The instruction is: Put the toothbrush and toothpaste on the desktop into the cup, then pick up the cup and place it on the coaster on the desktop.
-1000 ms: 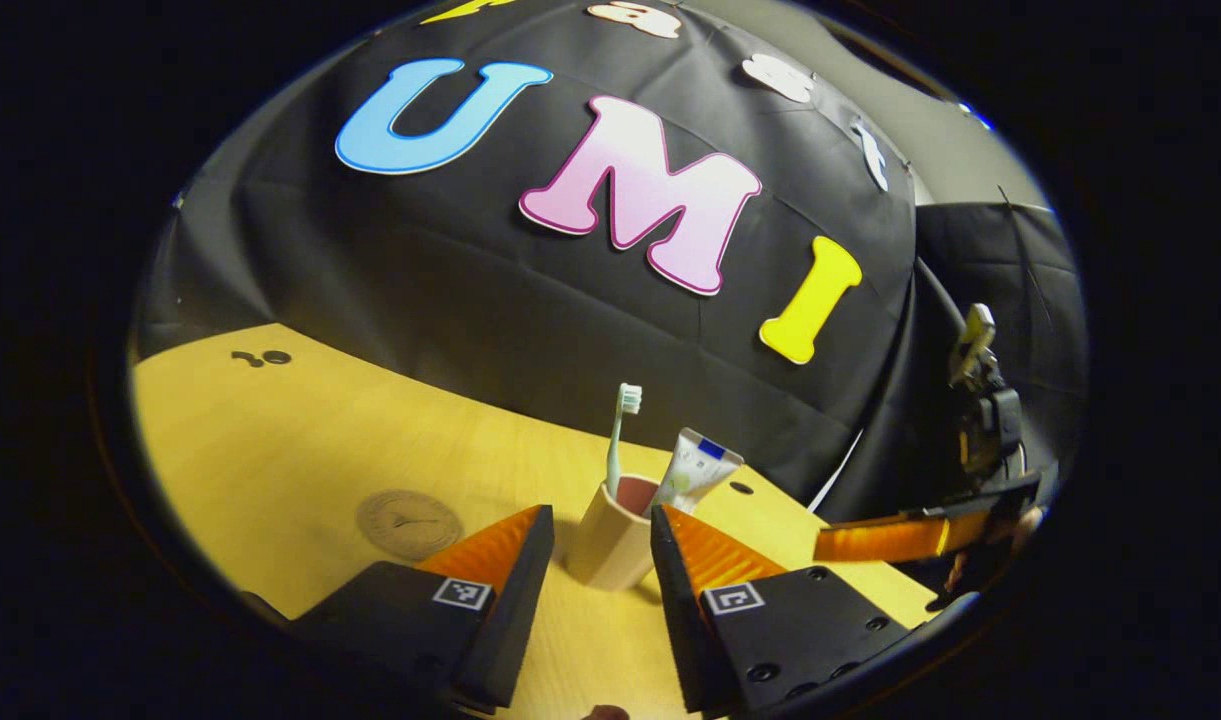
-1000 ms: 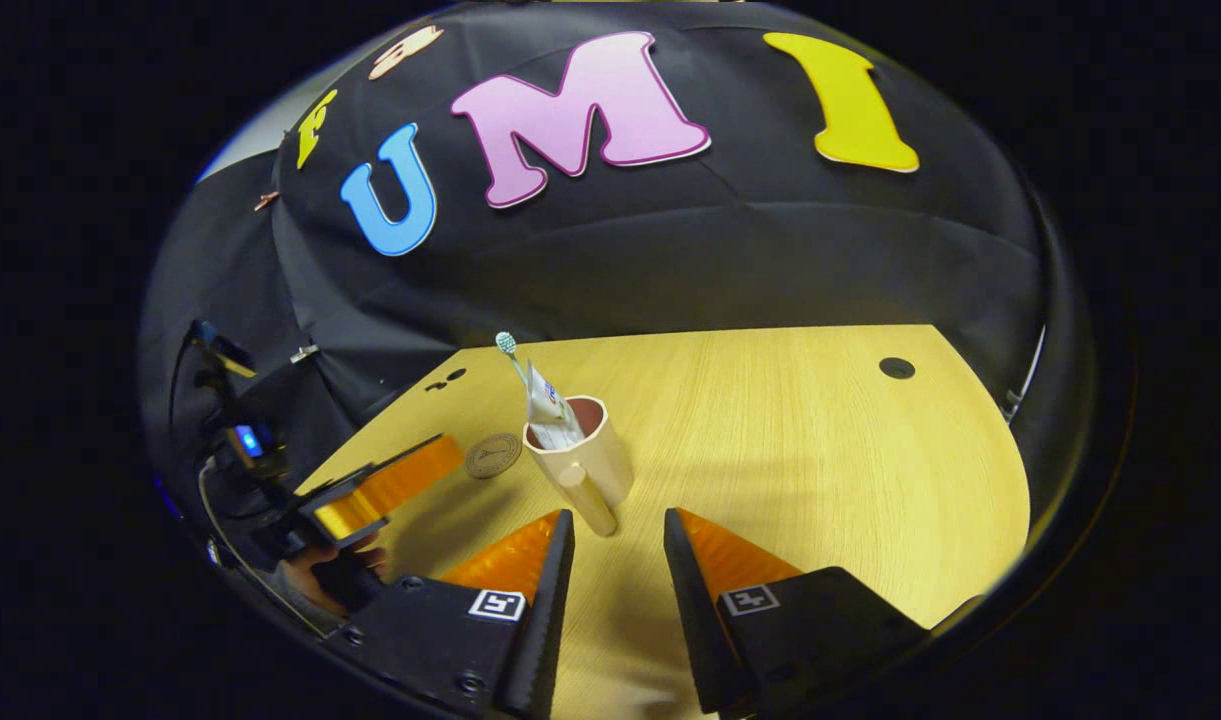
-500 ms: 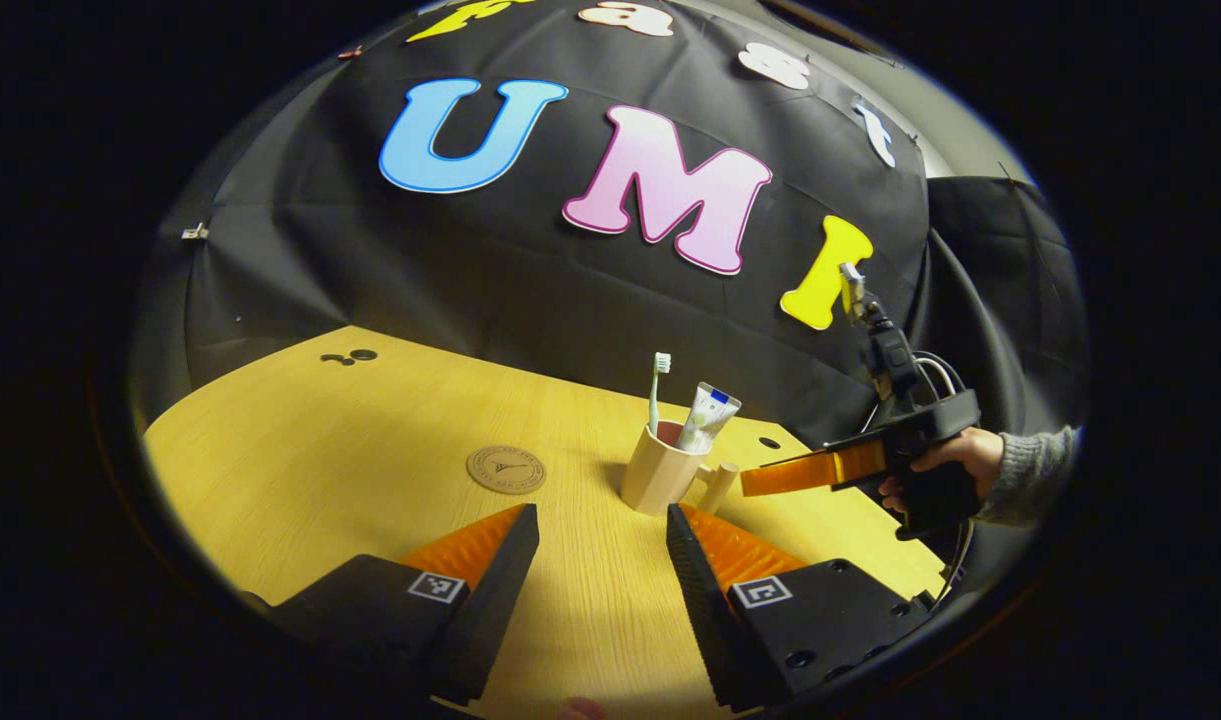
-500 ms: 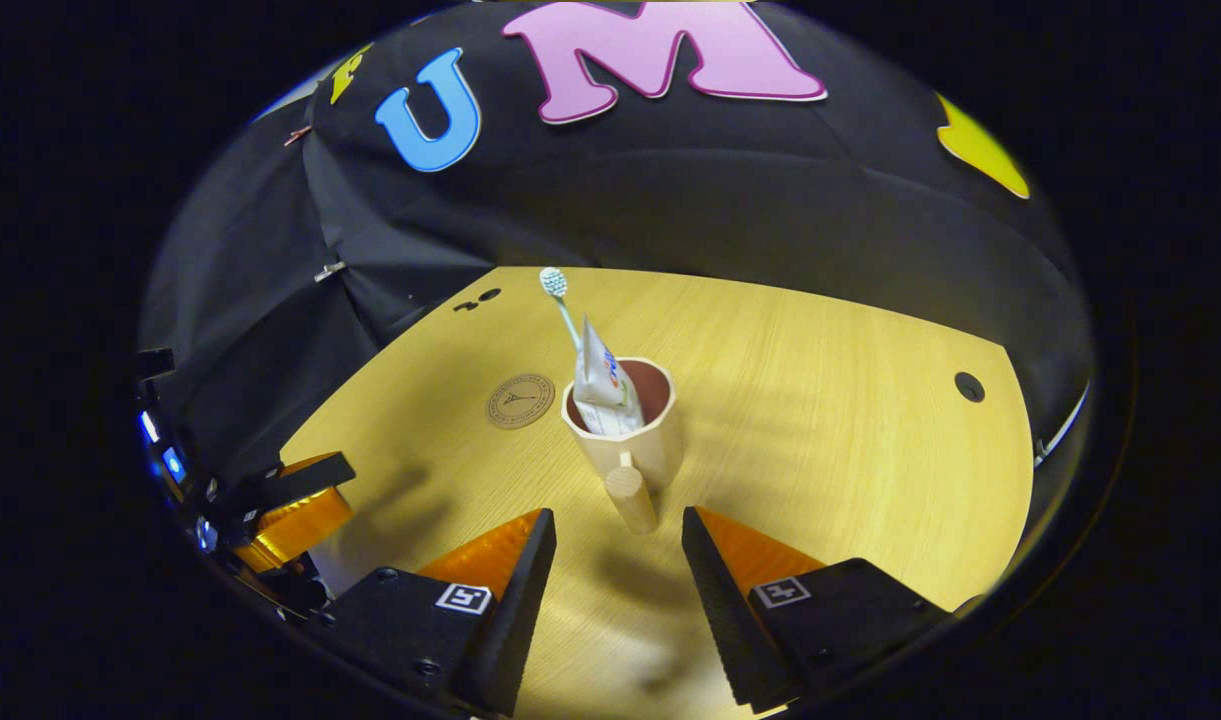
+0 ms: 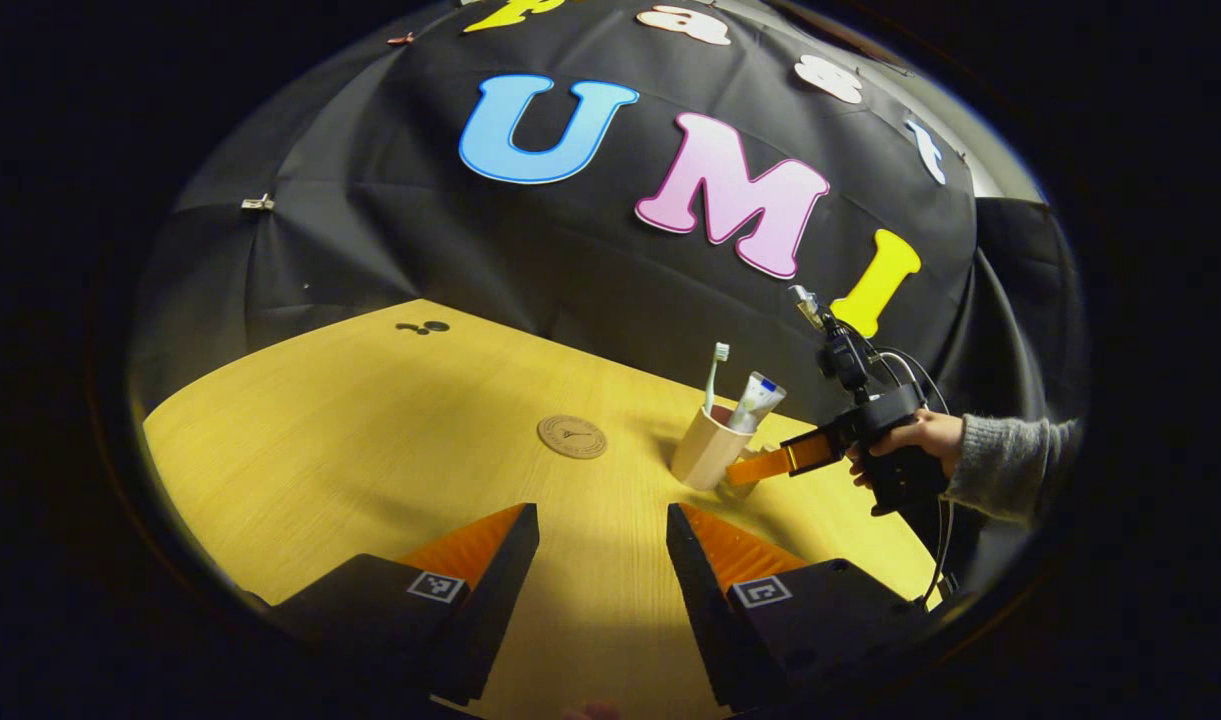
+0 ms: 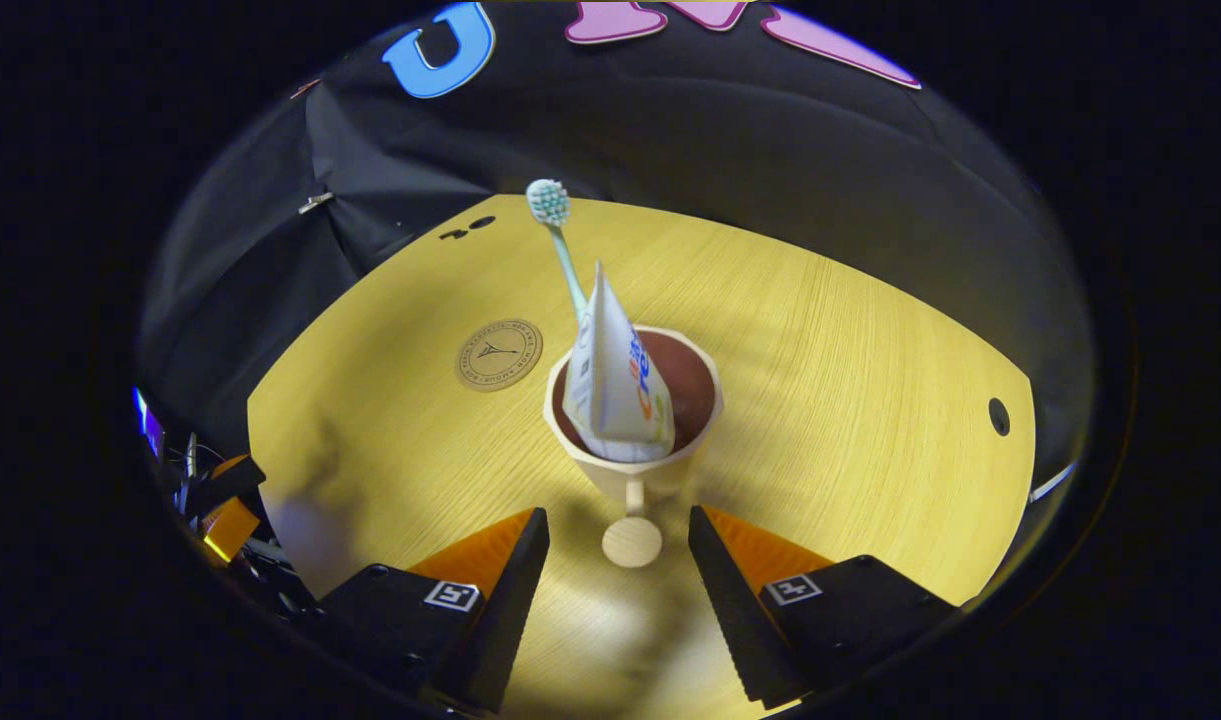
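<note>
The wooden table (image 5: 370,440) holds the cup (image 6: 635,440) with toothbrush (image 6: 560,250) and toothpaste (image 6: 615,385) standing inside. The left gripper (image 5: 600,520) hangs spread wide over bare tabletop. The right gripper (image 6: 615,525) is spread either side of the cup's knob handle (image 6: 631,541), not touching. The left gripper view shows the hand (image 5: 920,435) holding it. The coaster (image 6: 498,354) lies just left of the cup.

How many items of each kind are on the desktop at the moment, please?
Cup: 1
Toothbrush, standing in the cup: 1
Toothpaste tube, standing in the cup: 1
Coaster, beside the cup: 1
Total: 4
</note>
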{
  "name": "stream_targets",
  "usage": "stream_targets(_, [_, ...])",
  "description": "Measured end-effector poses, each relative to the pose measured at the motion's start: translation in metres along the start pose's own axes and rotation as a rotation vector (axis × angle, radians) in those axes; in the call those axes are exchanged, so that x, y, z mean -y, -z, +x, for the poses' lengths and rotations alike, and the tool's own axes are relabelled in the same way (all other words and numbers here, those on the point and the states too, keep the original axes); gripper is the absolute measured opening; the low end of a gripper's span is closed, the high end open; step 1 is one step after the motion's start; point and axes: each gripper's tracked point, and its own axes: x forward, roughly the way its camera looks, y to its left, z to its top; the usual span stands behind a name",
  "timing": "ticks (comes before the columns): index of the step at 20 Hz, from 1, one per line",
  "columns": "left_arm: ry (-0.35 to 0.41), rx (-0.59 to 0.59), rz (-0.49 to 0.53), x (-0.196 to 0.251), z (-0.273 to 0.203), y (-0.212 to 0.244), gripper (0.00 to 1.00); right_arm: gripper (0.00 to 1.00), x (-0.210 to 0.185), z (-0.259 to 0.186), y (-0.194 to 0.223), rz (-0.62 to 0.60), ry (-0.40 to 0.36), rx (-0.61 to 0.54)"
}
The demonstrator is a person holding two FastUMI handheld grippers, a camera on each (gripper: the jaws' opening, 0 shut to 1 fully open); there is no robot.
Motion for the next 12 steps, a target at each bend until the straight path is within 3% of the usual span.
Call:
stream_targets(1, [-0.016,0.000,-0.010,-0.005,-0.002,0.001,0.82,0.78,0.000,0.007,0.001,0.005,0.004,-0.023])
stream_targets(2, [-0.029,0.001,-0.024,-0.009,-0.005,0.003,0.82,0.87,-0.001,0.012,-0.002,0.007,-0.001,-0.025])
stream_targets(5, [-0.061,-0.001,-0.062,-0.018,-0.009,0.006,0.82,0.79,0.008,0.021,-0.004,-0.003,0.037,-0.052])
stream_targets(7, [-0.074,-0.009,-0.074,-0.025,-0.009,0.010,0.82,0.54,0.012,0.021,-0.003,0.005,0.045,-0.068])
stream_targets(12, [-0.088,-0.015,-0.086,-0.034,-0.006,0.010,0.82,0.36,0.012,0.026,0.004,-0.070,0.069,-0.086])
